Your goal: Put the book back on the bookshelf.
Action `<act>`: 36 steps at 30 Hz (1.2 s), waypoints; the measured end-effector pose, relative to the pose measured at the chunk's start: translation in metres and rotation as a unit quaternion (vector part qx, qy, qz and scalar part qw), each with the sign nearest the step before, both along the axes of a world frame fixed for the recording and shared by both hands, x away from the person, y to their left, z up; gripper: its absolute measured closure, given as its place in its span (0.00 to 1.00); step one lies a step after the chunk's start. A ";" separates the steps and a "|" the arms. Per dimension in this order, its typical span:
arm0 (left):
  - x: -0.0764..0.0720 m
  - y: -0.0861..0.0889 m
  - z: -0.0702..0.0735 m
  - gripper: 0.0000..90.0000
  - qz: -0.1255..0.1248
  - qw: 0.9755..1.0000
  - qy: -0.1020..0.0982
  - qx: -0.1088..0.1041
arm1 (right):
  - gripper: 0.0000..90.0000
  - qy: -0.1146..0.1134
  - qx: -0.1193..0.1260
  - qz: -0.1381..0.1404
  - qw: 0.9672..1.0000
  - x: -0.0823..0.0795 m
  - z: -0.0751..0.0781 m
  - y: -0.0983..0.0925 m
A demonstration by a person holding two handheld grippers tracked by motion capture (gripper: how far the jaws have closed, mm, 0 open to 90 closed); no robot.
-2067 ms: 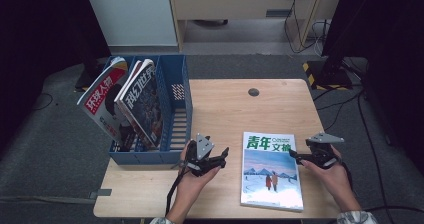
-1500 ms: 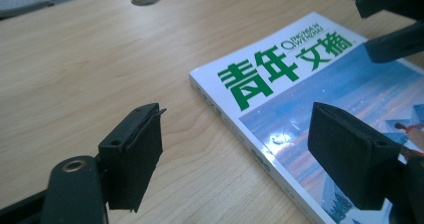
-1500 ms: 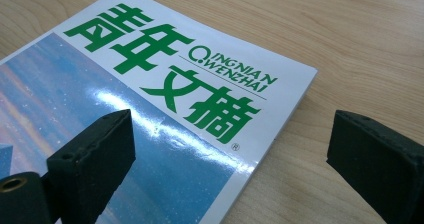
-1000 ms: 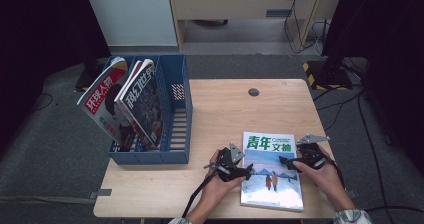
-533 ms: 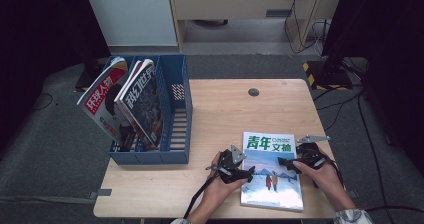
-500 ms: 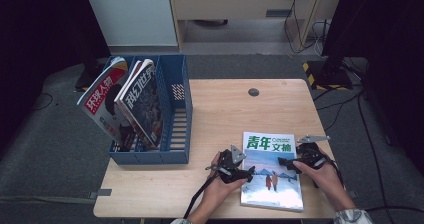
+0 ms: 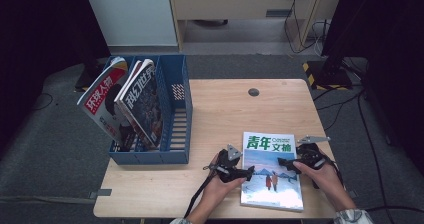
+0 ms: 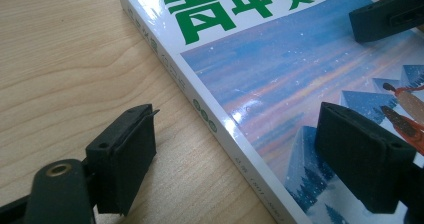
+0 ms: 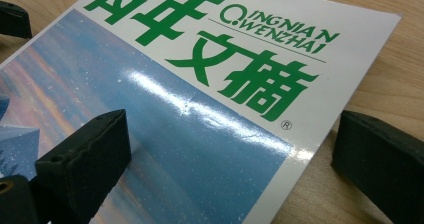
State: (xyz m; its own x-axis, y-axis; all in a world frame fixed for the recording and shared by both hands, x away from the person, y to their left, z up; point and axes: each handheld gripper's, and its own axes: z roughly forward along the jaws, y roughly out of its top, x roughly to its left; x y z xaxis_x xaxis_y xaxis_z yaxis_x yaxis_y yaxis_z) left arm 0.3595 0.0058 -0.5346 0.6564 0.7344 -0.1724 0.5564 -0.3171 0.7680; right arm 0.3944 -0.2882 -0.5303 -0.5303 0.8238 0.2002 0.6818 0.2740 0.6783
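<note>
Magazine [image 7: 272, 171], table's near-right corner: left gripper [image 7: 248, 173] and right gripper [image 7: 283, 161] spread astride opposite edges; pinch squarely before lifting.

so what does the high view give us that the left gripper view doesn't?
High view alone: the blue file rack holding two upright magazines, the whole table, both hands, and the right gripper at the magazine's right edge.

Left gripper view alone: the magazine's spine up close, with the left gripper open, one jaw over bare wood and the other over the cover, neither pressing the magazine.

Both: the flat magazine with green title and blue snowy cover, lying on the wooden table.
</note>
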 end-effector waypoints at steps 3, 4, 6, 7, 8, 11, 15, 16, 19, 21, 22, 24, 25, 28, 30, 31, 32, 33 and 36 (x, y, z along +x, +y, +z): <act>0.000 0.000 0.000 0.18 -0.002 1.000 0.002 -0.001 | 0.02 -0.004 0.003 -0.004 1.000 -0.001 -0.001 0.001; 0.000 0.000 0.000 0.18 -0.004 1.000 0.005 -0.002 | 0.02 -0.002 0.004 -0.003 1.000 -0.002 -0.001 0.000; -0.001 -0.002 -0.001 0.18 -0.011 1.000 0.012 -0.006 | 0.02 -0.001 0.004 -0.001 1.000 -0.002 -0.001 0.000; -0.002 -0.002 -0.001 0.18 -0.013 1.000 0.014 -0.007 | 0.03 -0.003 0.000 -0.002 1.000 -0.001 0.000 -0.001; -0.002 -0.003 -0.001 0.18 -0.013 1.000 0.014 -0.007 | 0.04 0.004 0.001 -0.008 1.000 -0.002 0.001 -0.003; -0.002 -0.004 -0.001 0.18 -0.016 1.000 0.015 -0.008 | 0.06 0.011 0.007 -0.009 1.000 -0.003 0.002 -0.006; -0.003 -0.004 -0.001 0.18 -0.017 1.000 0.013 -0.007 | 0.05 0.013 0.005 0.000 1.000 -0.005 0.002 -0.001; -0.003 -0.005 -0.001 0.18 -0.018 1.000 0.012 -0.006 | 0.05 0.012 0.000 0.000 1.000 -0.005 0.002 -0.001; -0.004 -0.006 0.000 0.18 -0.018 1.000 0.009 -0.004 | 0.06 0.012 0.001 0.000 1.000 -0.005 0.002 -0.001; -0.005 -0.007 0.000 0.19 -0.019 1.000 0.005 -0.002 | 0.10 0.012 0.004 -0.001 1.000 -0.005 0.003 -0.002; -0.005 -0.008 0.000 0.19 -0.018 1.000 0.003 -0.001 | 0.11 0.016 0.007 -0.006 1.000 -0.006 0.004 -0.002; -0.006 -0.010 0.000 0.19 -0.020 1.000 -0.002 0.001 | 0.16 0.017 0.013 -0.011 1.000 -0.005 0.004 -0.004; -0.006 -0.010 0.000 0.20 -0.021 1.000 -0.004 0.002 | 0.17 0.020 0.015 -0.010 1.000 -0.005 0.005 -0.006; -0.007 -0.011 0.000 0.20 -0.021 1.000 -0.006 0.003 | 0.22 0.021 0.020 -0.014 0.999 -0.005 0.006 -0.008; -0.007 -0.011 0.000 0.20 -0.021 1.000 -0.007 0.004 | 0.26 0.024 0.023 -0.016 0.999 -0.006 0.008 -0.010; -0.007 -0.011 0.000 0.20 -0.021 1.000 -0.007 0.004 | 0.28 0.023 0.026 -0.018 0.999 -0.006 0.009 -0.011; -0.007 -0.011 0.000 0.20 -0.021 1.000 -0.008 0.004 | 0.28 0.024 0.030 -0.016 0.999 -0.007 0.010 -0.012; -0.007 -0.011 0.000 0.20 -0.021 1.000 -0.008 0.004 | 0.29 0.019 0.032 -0.015 0.999 -0.007 0.011 -0.012; -0.007 -0.011 0.000 0.20 -0.022 1.000 -0.008 0.004 | 0.30 0.012 0.041 -0.011 0.999 -0.009 0.016 -0.013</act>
